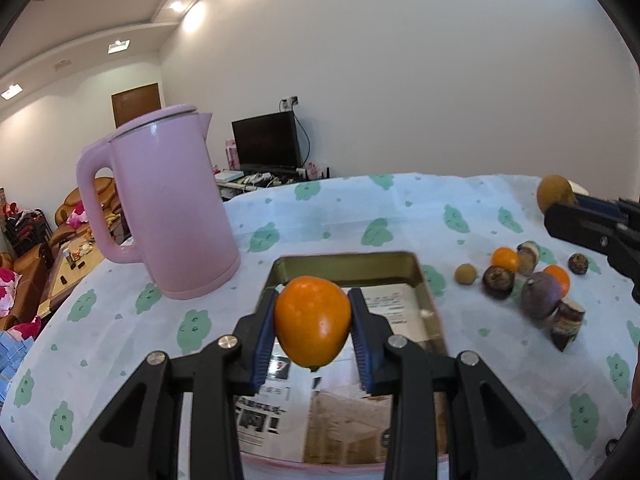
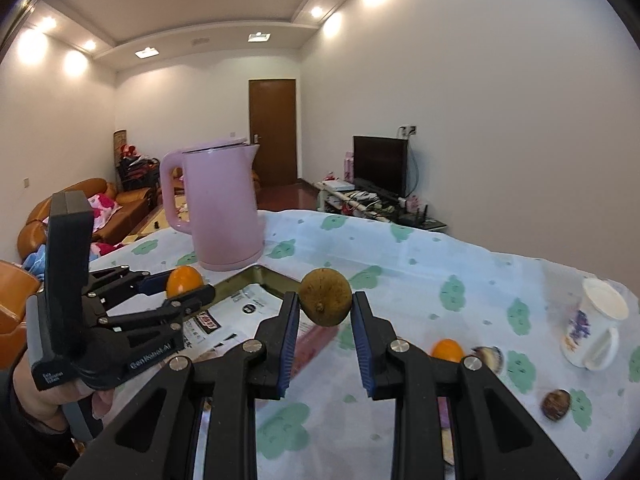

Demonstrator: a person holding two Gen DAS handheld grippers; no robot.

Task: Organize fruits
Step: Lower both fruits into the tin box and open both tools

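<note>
My left gripper (image 1: pixel 313 312) is shut on an orange fruit (image 1: pixel 312 322), held above a gold metal tray (image 1: pixel 424 280) lined with printed paper. In the right wrist view my right gripper (image 2: pixel 325 304) is shut on a brown round fruit (image 2: pixel 326 297), just right of the tray's (image 2: pixel 264 274) far corner. That view also shows the left gripper (image 2: pixel 188 292) with the orange fruit (image 2: pixel 184 280) at the left. The left wrist view catches the right gripper (image 1: pixel 560 206) and its brown fruit (image 1: pixel 554 192) at the far right. Loose fruits (image 1: pixel 528 280) lie on the cloth right of the tray.
A pink kettle (image 1: pixel 168 208) stands on the tablecloth left of and behind the tray. A white mug (image 2: pixel 592 330) lies tilted at the right. Small fruits (image 2: pixel 556 404) are scattered near it. A hand (image 2: pixel 36 396) holds the left gripper's grip.
</note>
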